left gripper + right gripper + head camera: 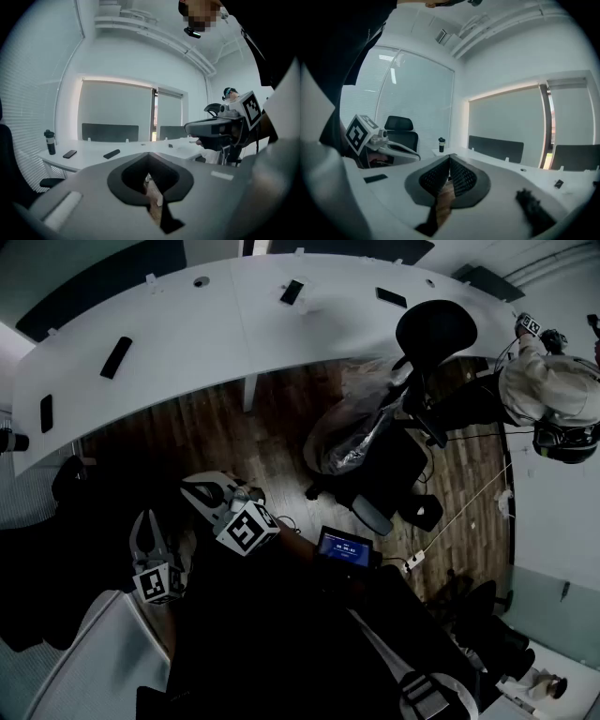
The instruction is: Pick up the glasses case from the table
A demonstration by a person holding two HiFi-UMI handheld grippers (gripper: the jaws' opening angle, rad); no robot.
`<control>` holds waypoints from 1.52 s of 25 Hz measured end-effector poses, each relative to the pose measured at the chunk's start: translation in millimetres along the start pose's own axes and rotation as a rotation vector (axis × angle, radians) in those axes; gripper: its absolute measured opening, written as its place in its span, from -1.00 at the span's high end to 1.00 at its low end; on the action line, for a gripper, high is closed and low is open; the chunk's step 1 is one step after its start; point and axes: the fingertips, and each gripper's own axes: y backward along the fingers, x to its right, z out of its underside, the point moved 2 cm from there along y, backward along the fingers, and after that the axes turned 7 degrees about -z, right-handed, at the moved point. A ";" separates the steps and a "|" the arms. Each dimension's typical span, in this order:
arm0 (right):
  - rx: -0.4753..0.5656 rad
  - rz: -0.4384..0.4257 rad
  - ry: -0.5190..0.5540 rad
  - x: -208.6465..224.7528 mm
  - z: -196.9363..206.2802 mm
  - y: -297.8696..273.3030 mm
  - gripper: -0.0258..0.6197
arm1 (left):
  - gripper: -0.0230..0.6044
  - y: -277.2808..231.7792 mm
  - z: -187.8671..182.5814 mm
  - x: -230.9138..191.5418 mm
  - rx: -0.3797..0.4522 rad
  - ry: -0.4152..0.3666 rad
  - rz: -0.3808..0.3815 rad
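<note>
A long curved white table [216, 334] runs across the far side of the room, and several small dark things lie on it. One dark oblong thing [116, 356] [111, 153] on its left part may be the glasses case; I cannot tell for sure. My left gripper [147, 523] [147, 154] is shut and holds nothing. It hangs over the wooden floor well short of the table. My right gripper [208, 489] [450, 157] is also shut and empty, just right of the left one. Each gripper shows in the other's view: the right gripper [220, 126], the left gripper [379, 140].
A dark bottle [49, 142] stands at the table's left end next to a flat phone [70, 153]. A black office chair [436, 334] and a plastic-wrapped chair [352, 432] stand between me and the table. Another person [553, 390] with grippers is at the right.
</note>
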 end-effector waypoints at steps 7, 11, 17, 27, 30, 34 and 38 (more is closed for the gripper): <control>-0.039 0.037 0.026 12.2 -6.6 -45.5 0.90 | 0.90 -47.0 -10.8 -24.1 0.032 -0.034 0.133; -0.058 0.067 0.028 22.9 -13.8 -66.1 0.90 | 0.90 -74.4 -23.2 -37.5 0.061 -0.021 0.189; -0.071 0.086 -0.006 27.4 -17.1 -106.0 0.90 | 0.90 -93.4 -32.4 -66.0 -0.009 0.026 0.212; -0.116 0.131 -0.009 39.0 -26.2 -141.8 0.90 | 0.90 -122.5 -30.0 -94.9 0.004 0.023 0.301; -0.119 0.162 0.018 46.4 -8.3 -153.8 0.90 | 0.90 -144.5 -13.1 -93.5 0.047 0.017 0.358; -0.127 0.173 0.028 40.0 11.7 -152.2 0.90 | 0.90 -149.8 -2.5 -94.3 0.094 0.003 0.370; -0.147 0.137 0.057 43.6 -11.9 -157.7 0.90 | 0.90 -139.0 -32.9 -111.7 0.092 -0.006 0.313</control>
